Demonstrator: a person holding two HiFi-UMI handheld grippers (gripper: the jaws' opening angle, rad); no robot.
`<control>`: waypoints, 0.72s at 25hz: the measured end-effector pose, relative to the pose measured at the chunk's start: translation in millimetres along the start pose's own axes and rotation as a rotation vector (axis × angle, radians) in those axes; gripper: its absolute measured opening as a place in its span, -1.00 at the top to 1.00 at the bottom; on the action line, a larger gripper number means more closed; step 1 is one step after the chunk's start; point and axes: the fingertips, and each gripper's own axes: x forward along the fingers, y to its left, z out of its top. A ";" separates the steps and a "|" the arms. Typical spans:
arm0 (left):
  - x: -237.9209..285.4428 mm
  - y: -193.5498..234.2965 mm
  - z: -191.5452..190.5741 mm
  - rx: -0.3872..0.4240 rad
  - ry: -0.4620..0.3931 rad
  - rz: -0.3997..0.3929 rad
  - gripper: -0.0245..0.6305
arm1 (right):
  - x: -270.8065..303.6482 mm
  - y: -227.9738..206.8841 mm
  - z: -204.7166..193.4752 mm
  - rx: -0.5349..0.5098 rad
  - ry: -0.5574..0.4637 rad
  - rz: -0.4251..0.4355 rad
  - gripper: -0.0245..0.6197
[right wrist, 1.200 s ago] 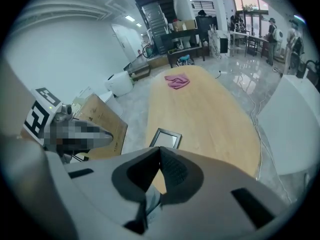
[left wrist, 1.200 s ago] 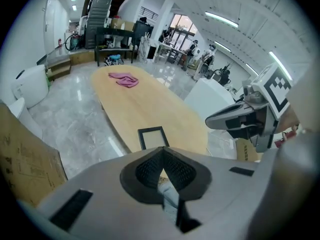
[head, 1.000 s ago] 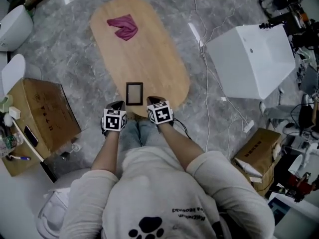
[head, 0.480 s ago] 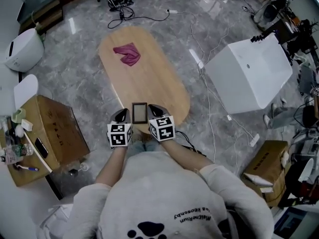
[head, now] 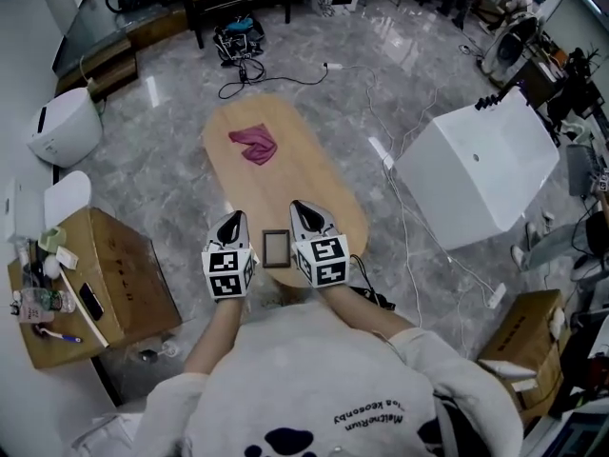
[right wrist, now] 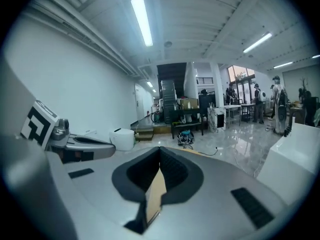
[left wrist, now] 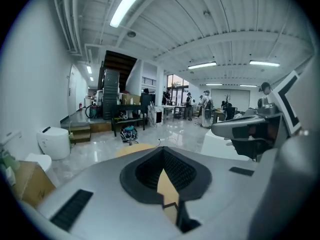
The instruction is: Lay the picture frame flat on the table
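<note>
A small dark-rimmed picture frame [head: 276, 248] sits at the near end of the oval wooden table [head: 319, 184], its whole face turned up to the head view; I cannot tell whether it lies fully flat. My left gripper [head: 231, 221] is just left of it and my right gripper [head: 303, 209] just right of it. Both are shut with nothing between the jaws. The left gripper [left wrist: 163, 153] and right gripper [right wrist: 159, 153] views look level across the room over the table and do not show the frame.
A magenta cloth [head: 254, 145] lies at the table's far end. A large white box [head: 476, 169] stands to the right, a cardboard box [head: 105, 265] with clutter to the left, and a white appliance [head: 65, 131] beyond it. Cables [head: 392, 165] trail over the marble floor.
The head view has pulled back and tilted up, so more of the room shows. The grippers now flank the frame instead of sitting just below it. Both jaws stayed shut.
</note>
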 end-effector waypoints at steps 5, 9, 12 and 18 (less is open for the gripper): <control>-17.7 3.4 48.8 0.008 -0.091 0.030 0.90 | -12.8 1.7 44.5 -0.030 -0.086 0.013 0.90; -32.8 3.4 86.0 0.020 -0.167 0.038 0.90 | -19.4 -1.3 74.4 -0.038 -0.141 0.017 0.90; -42.2 3.0 109.7 0.032 -0.210 0.040 0.90 | -25.9 -2.4 99.0 -0.065 -0.186 0.011 0.90; -53.3 -8.3 141.5 0.064 -0.240 0.043 0.90 | -40.3 -2.6 136.1 -0.102 -0.246 0.005 0.90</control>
